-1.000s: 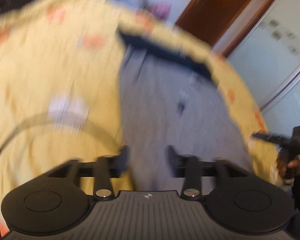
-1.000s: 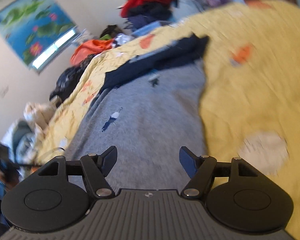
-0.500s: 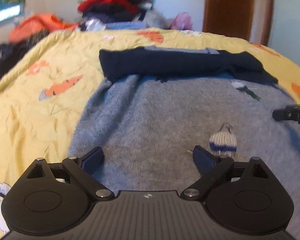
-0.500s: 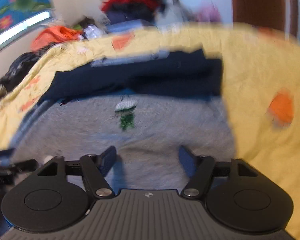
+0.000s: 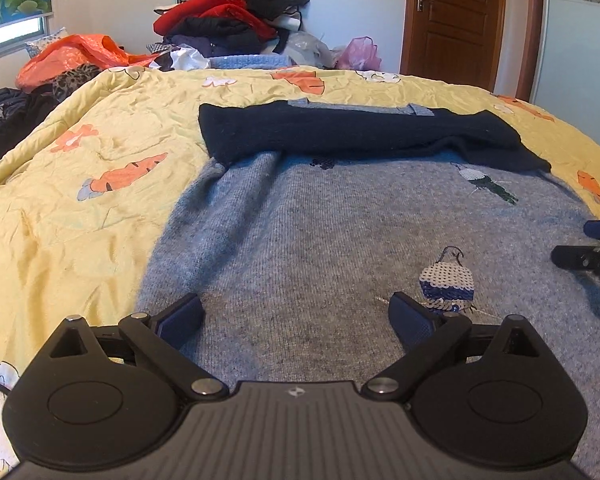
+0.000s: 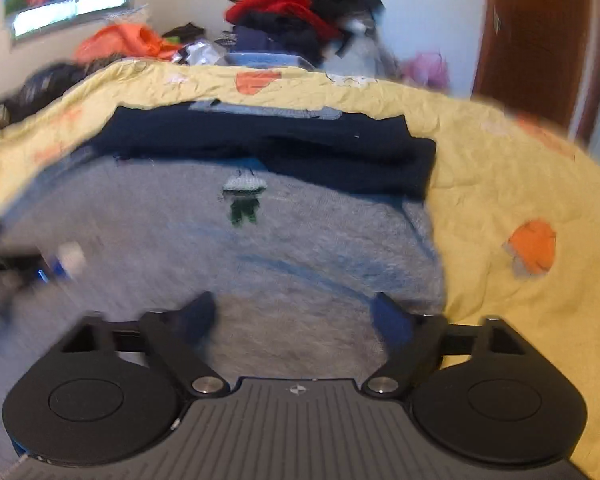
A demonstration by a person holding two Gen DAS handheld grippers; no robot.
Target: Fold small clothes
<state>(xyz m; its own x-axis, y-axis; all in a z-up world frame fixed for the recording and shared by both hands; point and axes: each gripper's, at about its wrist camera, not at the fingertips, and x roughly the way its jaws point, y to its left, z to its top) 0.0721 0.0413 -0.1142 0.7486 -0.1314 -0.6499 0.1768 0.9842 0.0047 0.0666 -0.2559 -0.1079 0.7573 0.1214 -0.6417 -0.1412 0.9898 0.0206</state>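
Left wrist view: the left gripper point(image 5: 296, 318) is seen low over the near part of a grey sweater point(image 5: 320, 240), jaws spread wide after just opening, nothing pinched between them, only flat knit below. The sweater is laid flat on a yellow quilt point(image 5: 80, 200) with carrot prints. Its navy sleeves point(image 5: 360, 134) are folded across the far end of the body. A sequin bird patch point(image 5: 447, 282) is found just beside the right finger; a second patch point(image 5: 486, 184) sits further up. The right gripper point(image 5: 588, 246) is visible at the right edge, over the sweater's right side. A clothes pile point(image 5: 236, 16) and a wooden door point(image 5: 456, 20) are seen behind the bed.

Right wrist view (motion-blurred): the right gripper point(image 6: 294, 318) is held over the sweater's near right part, jaws apart and just widened further, with nothing clamped. The sweater's right border with the quilt point(image 6: 520, 184) is seen just right of the right finger. The navy band point(image 6: 300, 148) lies across the far end. The left gripper at the left edge is too blurred to be read.
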